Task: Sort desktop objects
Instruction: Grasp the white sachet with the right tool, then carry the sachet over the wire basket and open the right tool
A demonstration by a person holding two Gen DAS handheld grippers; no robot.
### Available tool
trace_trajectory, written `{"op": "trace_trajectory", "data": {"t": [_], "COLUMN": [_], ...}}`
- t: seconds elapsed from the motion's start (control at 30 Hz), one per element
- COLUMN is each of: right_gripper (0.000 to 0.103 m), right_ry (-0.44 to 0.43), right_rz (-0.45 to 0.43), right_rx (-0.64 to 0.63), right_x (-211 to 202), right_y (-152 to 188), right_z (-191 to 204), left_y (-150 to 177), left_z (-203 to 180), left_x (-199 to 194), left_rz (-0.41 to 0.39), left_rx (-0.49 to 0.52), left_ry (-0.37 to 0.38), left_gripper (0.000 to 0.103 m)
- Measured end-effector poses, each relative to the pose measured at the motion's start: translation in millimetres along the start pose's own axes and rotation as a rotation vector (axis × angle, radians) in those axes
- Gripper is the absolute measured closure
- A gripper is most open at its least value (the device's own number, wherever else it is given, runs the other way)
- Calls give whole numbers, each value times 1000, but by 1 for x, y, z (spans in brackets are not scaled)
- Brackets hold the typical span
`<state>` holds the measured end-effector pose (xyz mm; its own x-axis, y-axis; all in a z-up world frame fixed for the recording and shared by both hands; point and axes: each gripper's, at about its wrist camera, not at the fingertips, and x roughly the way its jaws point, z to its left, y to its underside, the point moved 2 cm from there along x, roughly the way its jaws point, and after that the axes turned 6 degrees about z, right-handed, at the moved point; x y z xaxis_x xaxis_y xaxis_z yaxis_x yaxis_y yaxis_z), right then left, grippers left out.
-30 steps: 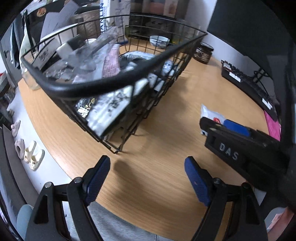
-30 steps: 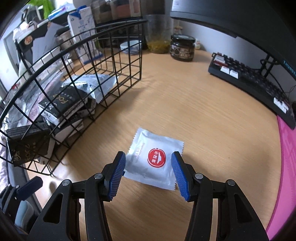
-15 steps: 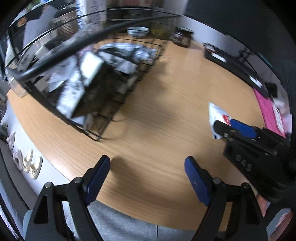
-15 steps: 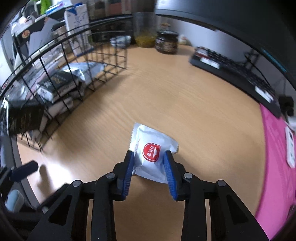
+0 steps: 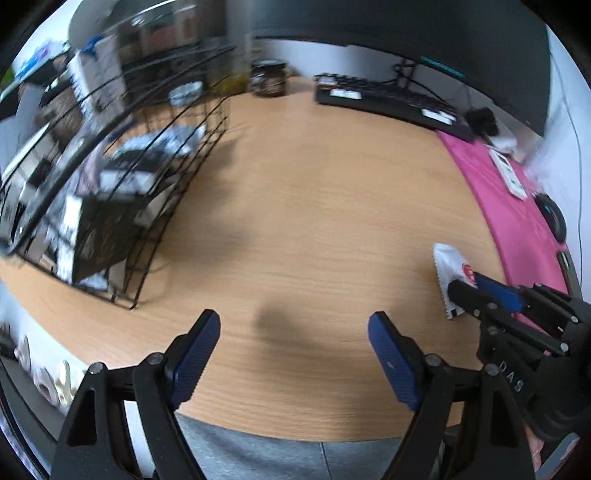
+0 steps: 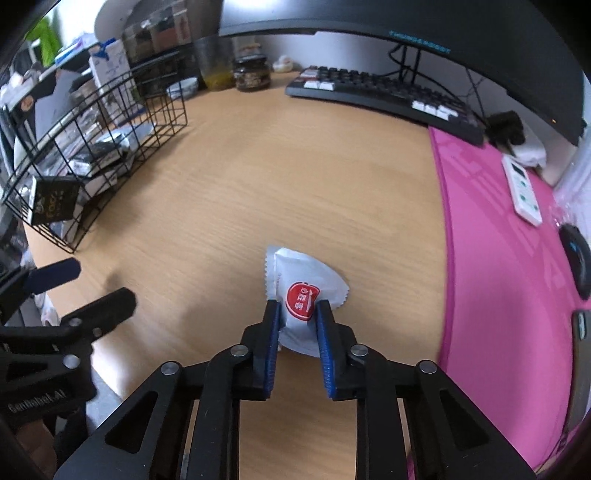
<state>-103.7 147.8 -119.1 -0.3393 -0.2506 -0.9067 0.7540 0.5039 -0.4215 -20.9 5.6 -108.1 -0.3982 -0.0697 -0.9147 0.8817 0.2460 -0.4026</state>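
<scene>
My right gripper (image 6: 297, 308) is shut on a white sachet with a red logo (image 6: 301, 273), which bulges between the blue pads just above the wooden desk (image 6: 280, 166). The sachet also shows in the left wrist view (image 5: 448, 266), pinched by the right gripper (image 5: 476, 286) at the right edge. My left gripper (image 5: 294, 330) is open and empty over the desk's front edge. A black wire basket (image 6: 92, 147) full of packets stands at the left; it also shows in the left wrist view (image 5: 122, 177).
A black keyboard (image 6: 380, 92) and monitor (image 6: 406, 29) stand at the back. A pink mat (image 6: 517, 266) with a remote (image 6: 522, 188) and a mouse (image 6: 576, 258) covers the right side. A dark jar (image 6: 253, 74) stands behind the basket.
My right gripper closed on the sachet and pulled it back and right, away from the basket. My left gripper swung right, so the basket now sits further left in its view.
</scene>
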Motion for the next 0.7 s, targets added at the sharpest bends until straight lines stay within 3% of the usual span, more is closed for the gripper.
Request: {"op": "trace_trajectory", "data": {"t": [0.23,0.4,0.7], "right_gripper": [88,88,88], "right_ry": [6,-12,-97], "right_rz": [-11,-32,-142], "right_rx": [54,84,15], "right_x": [-16,-29,-74], "right_y": [17,21,-3], "right_z": [-18,-26,8], "left_y": [-4,-8,-23], "left_z": [-26,-39,-9], "left_x": [2,-11,-85], "left_rz": [6,-37,-288], "left_rx": [66,110,67], "left_ry": [42,50,-8], "left_gripper": [19,19,19]}}
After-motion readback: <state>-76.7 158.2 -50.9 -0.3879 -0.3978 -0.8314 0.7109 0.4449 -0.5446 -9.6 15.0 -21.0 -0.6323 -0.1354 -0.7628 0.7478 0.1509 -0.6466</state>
